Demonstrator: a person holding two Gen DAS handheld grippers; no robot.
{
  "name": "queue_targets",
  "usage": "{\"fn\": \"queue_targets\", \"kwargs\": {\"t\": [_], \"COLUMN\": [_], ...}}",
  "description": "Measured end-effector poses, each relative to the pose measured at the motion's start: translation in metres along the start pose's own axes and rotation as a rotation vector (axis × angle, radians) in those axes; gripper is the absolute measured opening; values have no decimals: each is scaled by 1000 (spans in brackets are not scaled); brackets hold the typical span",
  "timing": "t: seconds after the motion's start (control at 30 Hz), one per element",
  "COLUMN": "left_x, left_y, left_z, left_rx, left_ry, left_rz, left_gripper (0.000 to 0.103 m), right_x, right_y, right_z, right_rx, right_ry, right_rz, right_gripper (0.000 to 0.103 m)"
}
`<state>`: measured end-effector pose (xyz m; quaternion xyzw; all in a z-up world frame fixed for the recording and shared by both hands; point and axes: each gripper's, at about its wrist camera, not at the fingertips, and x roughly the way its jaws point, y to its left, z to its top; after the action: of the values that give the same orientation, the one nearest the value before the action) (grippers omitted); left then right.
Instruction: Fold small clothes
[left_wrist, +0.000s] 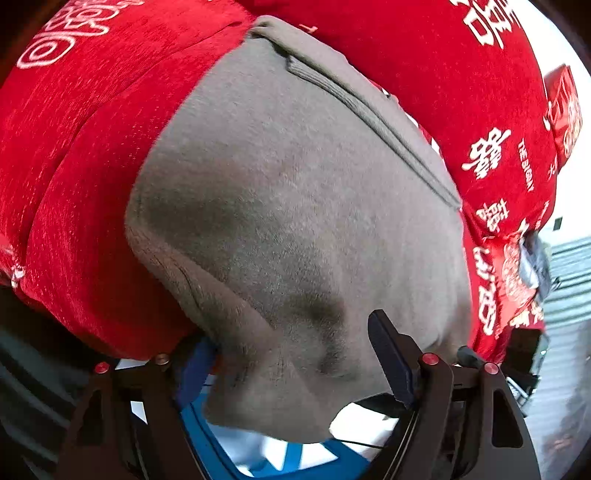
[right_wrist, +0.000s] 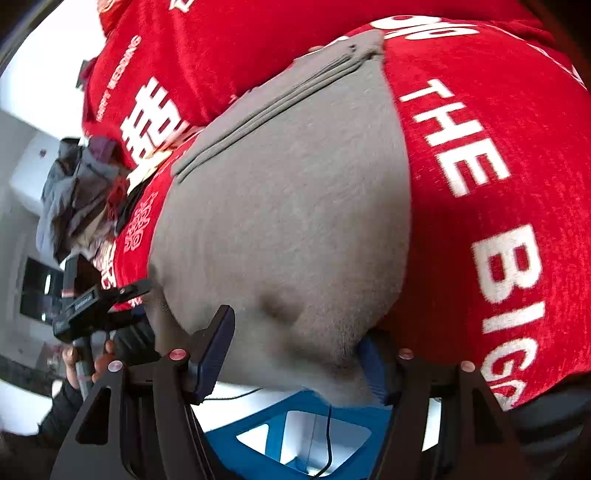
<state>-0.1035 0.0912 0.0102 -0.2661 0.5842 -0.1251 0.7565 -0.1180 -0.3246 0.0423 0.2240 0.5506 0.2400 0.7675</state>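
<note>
Grey fleece garment (left_wrist: 295, 206) fills the space just ahead of both tools, spread on a red cloth with white lettering (left_wrist: 92, 184) that covers the desk, its ribbed hem at the far end. The left hand-held gripper (left_wrist: 295, 354) stands well open; the garment's near edge bulges up between its fingers and hangs toward the camera, and the pads do not look pressed together on it, though the left pad is partly hidden by the fabric. The right hand-held gripper (right_wrist: 295, 350) is likewise parted, with the other near corner of the garment lying between its fingers, unpinched. Beyond it to the left a heap of other small clothes (right_wrist: 77, 199) sits well apart. The step in hand looks like the moment around a fold: the near edge is framed by both tools but gripped by neither. The next move probably calls for closing both pairs of fingers on the two near corners together, then carrying them evenly toward the ribbed hem.
</note>
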Motion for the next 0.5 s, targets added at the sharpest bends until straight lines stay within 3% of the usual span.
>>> {"fn": "queue_targets", "kwargs": {"t": [0.07,0.17,0.3,0.43,0.47,0.5], "left_x": [0,-4,-4,2,2,3], "left_y": [-1,-1,14,5,4,4], "left_z": [-3,-6,-7,-10,-11,-12], "left_rx": [10,29,-8,27,36,38], "left_ry": [-12,-22,4,-2,-6,-14], "left_rz": [15,52,23,34,43,69], "left_gripper": [75,54,52,52,41,26], "right_x": [5,11,15,20,20,21], "right_y": [3,11,8,5,7,9], "right_z": [-3,-5,-9,-14,-15,-15], "right_rx": [-27,-64,-65,-73,-87,-96], "right_ry": [22,44,71,94,100,105], "right_rz": [2,-14,-13,-29,-34,-41], "right_gripper": [56,52,52,51,47,34]}}
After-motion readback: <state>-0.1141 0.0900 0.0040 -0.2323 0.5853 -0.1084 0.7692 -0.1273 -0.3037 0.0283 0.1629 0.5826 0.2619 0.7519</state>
